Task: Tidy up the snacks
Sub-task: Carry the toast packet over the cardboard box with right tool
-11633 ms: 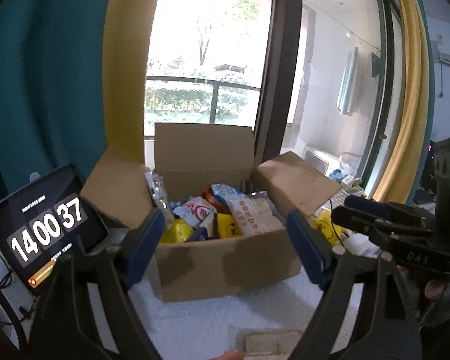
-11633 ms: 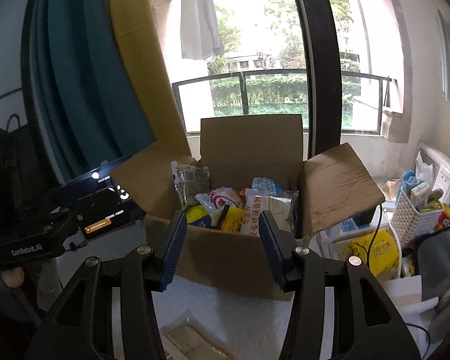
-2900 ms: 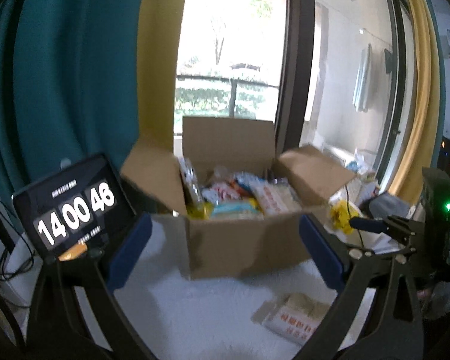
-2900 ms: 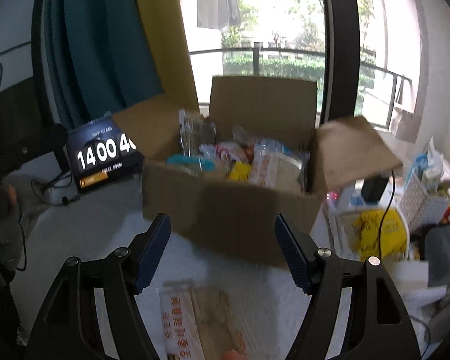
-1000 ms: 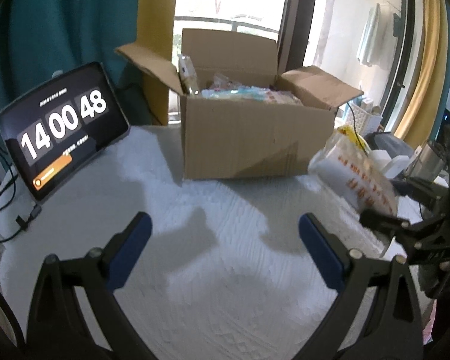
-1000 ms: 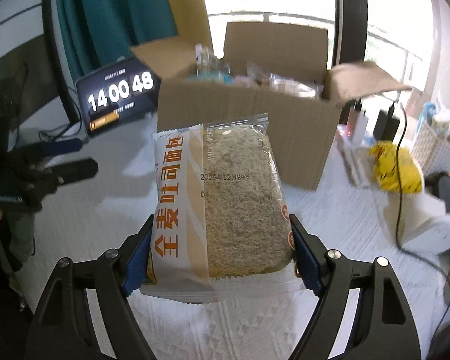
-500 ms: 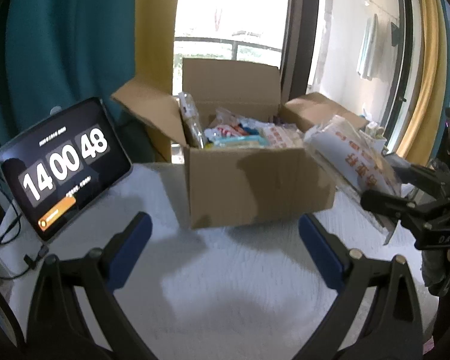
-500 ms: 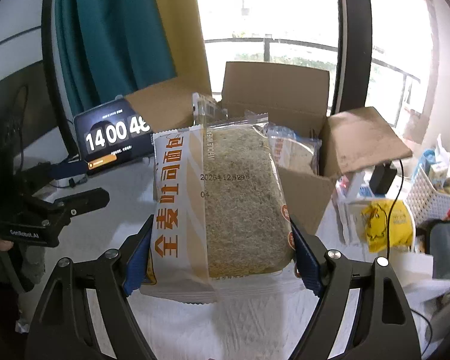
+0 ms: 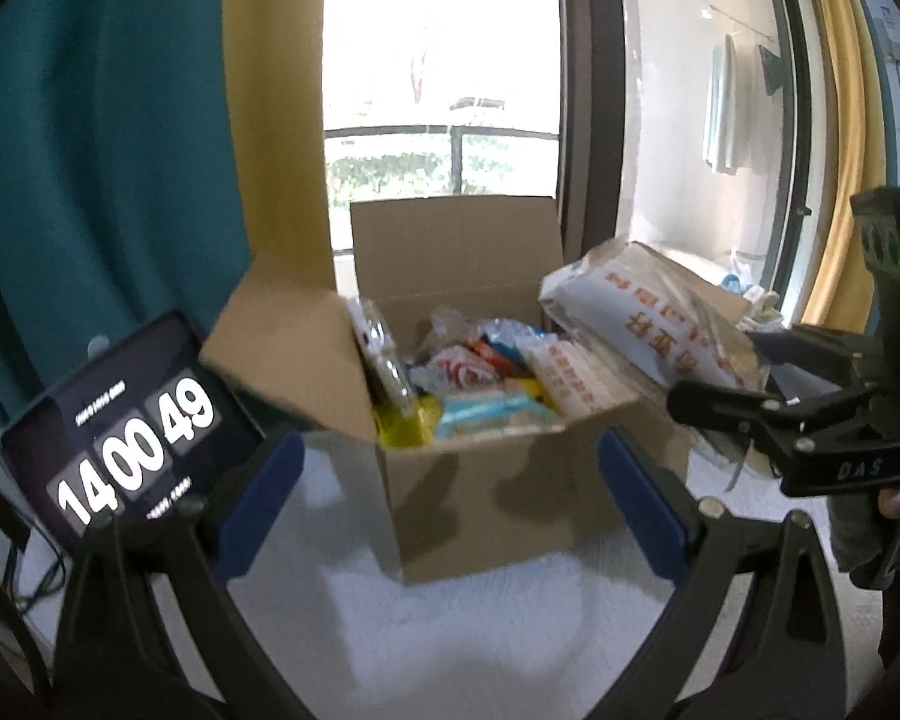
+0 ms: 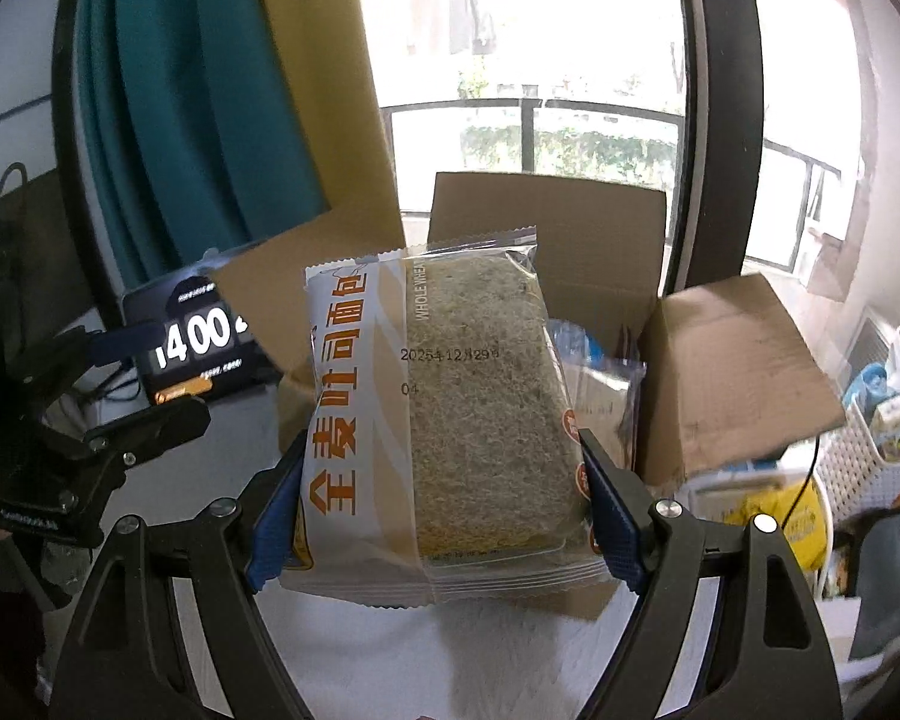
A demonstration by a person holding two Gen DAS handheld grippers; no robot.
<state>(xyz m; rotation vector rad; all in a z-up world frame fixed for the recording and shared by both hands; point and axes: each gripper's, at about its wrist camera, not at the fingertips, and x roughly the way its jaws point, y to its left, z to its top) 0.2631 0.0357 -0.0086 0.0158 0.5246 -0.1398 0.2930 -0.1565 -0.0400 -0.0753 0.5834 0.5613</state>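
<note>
Right hand-held gripper (image 10: 438, 510) is clamped wide on a bread packet (image 10: 444, 420), just above the cardboard box (image 9: 498, 480). Left hand-held gripper (image 9: 450, 498) is spread apart, empty, facing the box.

White tabletop (image 9: 450, 630) (cardboard box (image 9: 498, 498), tablet (image 9: 126, 426))

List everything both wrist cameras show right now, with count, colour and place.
Bread packet: one, white and orange, clamped in the right gripper, above the box's right side.
Cardboard box: one, brown, flaps open, on the table.
Snack packets: several, mixed colours, inside the box.
Tablet clock: one, black, left of the box.
Table: one, white.
Basket: one, white, far right.
Left gripper: open, empty.
Right gripper: shut on the bread packet.
</note>
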